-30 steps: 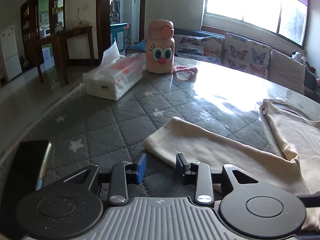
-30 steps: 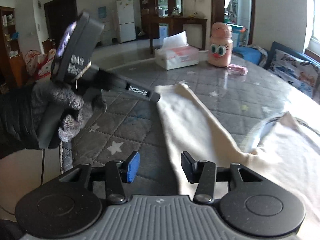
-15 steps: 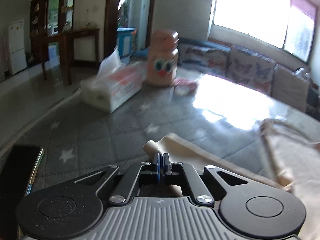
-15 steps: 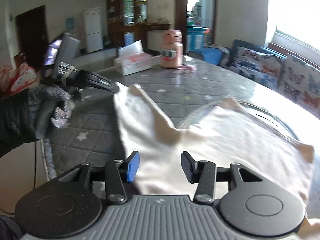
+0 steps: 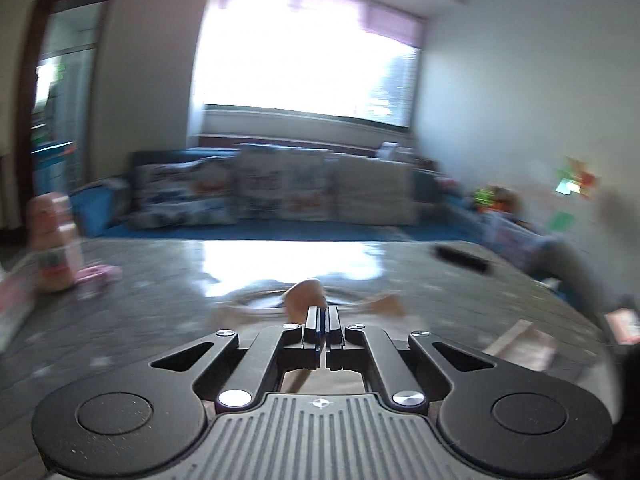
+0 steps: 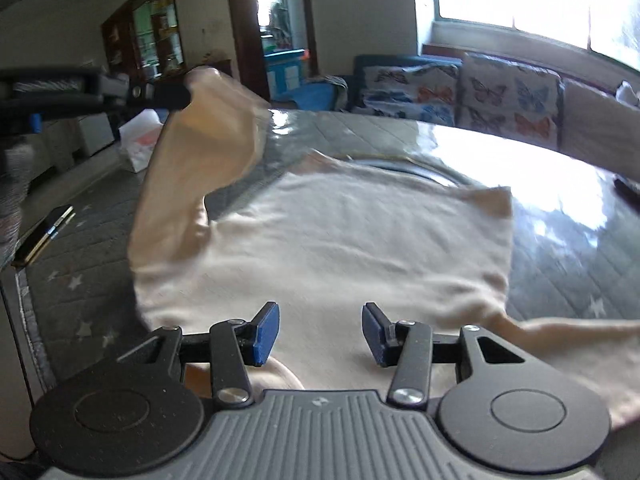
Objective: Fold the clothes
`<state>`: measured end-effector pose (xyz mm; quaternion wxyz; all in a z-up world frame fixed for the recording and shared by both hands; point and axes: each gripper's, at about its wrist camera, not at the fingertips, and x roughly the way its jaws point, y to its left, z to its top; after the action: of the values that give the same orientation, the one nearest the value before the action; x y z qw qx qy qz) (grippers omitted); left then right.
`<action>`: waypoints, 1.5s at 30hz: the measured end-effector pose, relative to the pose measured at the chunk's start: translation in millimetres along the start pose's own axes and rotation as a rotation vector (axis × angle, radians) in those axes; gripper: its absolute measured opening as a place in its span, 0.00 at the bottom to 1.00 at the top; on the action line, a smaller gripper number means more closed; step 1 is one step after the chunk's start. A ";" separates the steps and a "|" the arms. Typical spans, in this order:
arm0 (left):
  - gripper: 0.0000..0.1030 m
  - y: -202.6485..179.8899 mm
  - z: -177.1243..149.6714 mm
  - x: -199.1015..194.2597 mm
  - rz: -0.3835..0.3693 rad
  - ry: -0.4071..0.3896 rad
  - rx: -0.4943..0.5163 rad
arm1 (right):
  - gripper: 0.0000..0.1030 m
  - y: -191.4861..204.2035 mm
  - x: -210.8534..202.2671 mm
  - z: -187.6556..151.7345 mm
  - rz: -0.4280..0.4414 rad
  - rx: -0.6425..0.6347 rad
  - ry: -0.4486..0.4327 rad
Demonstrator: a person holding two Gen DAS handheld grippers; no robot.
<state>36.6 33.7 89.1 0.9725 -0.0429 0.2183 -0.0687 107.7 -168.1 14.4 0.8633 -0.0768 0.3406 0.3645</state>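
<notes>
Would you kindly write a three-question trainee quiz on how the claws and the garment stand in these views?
1. True or false: the left claw is shut on the cream garment's sleeve.
2. The right claw is: A) open above the garment's body; B) shut on a cuff; C) out of view.
3. Fill in: the pinched sleeve end is ____ the table.

Key: 1 true; 2 A; 3 lifted above.

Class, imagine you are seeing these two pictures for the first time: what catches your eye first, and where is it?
First, the cream sleeve lifted high at upper left of the right wrist view, pinched by the left gripper. Below it, the cream garment lies spread over the grey quilted table, just ahead of the open right gripper.
</notes>
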 end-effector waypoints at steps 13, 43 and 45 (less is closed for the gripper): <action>0.52 -25.0 -39.4 17.9 -0.093 0.140 0.133 | 0.46 -30.7 -8.7 -28.1 0.028 0.135 0.031; 0.93 44.9 -104.1 2.9 0.216 0.228 0.216 | 0.08 -28.5 23.9 0.4 -0.079 0.173 0.055; 0.93 44.4 -104.7 2.5 0.222 0.224 0.223 | 0.07 -26.9 20.1 2.1 -0.087 0.163 0.040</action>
<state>-1.2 71.5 -11.3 0.9424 0.0973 0.3197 0.0109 137.2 -175.2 -0.1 0.8747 -0.0280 0.3825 0.2962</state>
